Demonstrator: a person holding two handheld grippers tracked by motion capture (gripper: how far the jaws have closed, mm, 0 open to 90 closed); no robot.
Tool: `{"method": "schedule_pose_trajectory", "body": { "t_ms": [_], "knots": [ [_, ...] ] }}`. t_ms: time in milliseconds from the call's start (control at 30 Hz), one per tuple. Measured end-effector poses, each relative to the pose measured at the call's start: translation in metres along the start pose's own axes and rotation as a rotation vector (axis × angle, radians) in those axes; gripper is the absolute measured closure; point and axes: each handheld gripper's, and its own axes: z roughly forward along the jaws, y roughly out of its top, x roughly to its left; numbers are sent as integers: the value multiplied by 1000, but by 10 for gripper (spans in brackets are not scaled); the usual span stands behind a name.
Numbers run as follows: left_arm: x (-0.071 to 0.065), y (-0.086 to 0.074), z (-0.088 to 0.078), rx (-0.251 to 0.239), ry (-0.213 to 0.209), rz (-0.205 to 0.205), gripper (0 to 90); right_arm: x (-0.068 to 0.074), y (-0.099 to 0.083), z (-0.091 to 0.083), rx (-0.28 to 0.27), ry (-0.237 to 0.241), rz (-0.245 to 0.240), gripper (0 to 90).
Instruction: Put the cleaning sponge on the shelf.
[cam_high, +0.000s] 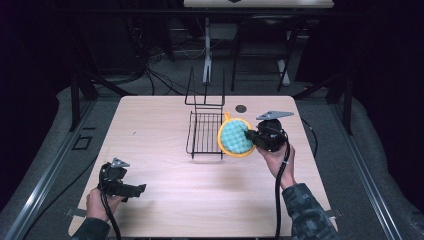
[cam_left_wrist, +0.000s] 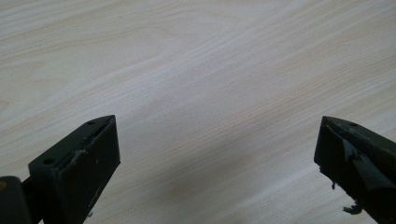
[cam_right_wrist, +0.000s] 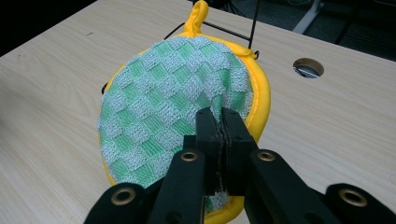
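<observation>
A round pot holder (cam_high: 236, 138) with a green checked face, a yellow rim and a small yellow loop hangs above the table beside the black wire rack (cam_high: 205, 134). My right gripper (cam_high: 251, 136) is shut on its edge; in the right gripper view the pot holder (cam_right_wrist: 173, 116) stands almost upright with the jaws of my right gripper (cam_right_wrist: 221, 122) pinched together on its lower right rim. My left gripper (cam_high: 137, 188) rests near the table's front left corner, held in a hand. In the left gripper view my left gripper (cam_left_wrist: 215, 140) is open over bare wood, nothing between its jaws.
The wooden table (cam_high: 165, 200) carries the wire rack at its middle back, with tall upright wires (cam_high: 205, 90) at the far end. A round cable hole (cam_high: 241, 108) lies behind the pot holder. Dark floor, cables and table legs lie beyond the far edge.
</observation>
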Motion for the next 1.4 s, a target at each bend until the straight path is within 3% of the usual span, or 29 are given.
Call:
{"method": "schedule_pose_trajectory", "body": {
  "t_ms": [500, 833, 1400],
  "knots": [
    [0, 1, 0, -4, -3, 4, 4, 9, 6, 16, -4, -10, -10, 877],
    [0, 1, -1, -14, -3, 2, 4, 19, 10, 35, 14, -24, -43, 877],
    [0, 2, -2, -19, 0, 11, 4, 33, 11, 62, -11, -29, -28, 876]
  ]
}}
